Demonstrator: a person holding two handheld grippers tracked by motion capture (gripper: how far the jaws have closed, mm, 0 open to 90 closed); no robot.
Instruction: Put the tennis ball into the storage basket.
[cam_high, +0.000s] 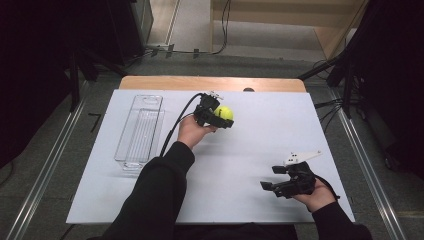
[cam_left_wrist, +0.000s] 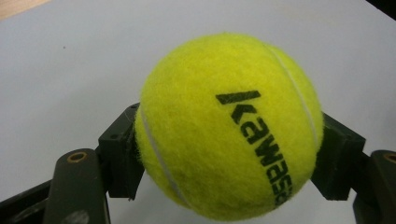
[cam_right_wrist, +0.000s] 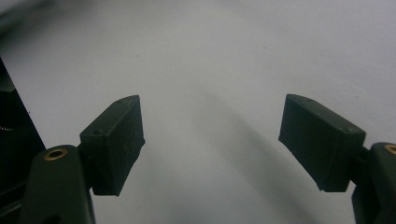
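Tennis ball (cam_left_wrist: 229, 126) clamped in left tongs (cam_high: 223, 116), right tongs (cam_right_wrist: 219, 144) spread apart

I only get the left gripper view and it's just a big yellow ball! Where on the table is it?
Observer: The tennis ball is over the far middle of the white table, clamped in the left gripper.
Operator: Is there a box nearby?
Observer: Yes, a clear plastic tray lies left of the ball, nothing visible inside.
Operator: What's the other hand doing?
Observer: The right gripper is at the near right of the table, jaws wide open around nothing.
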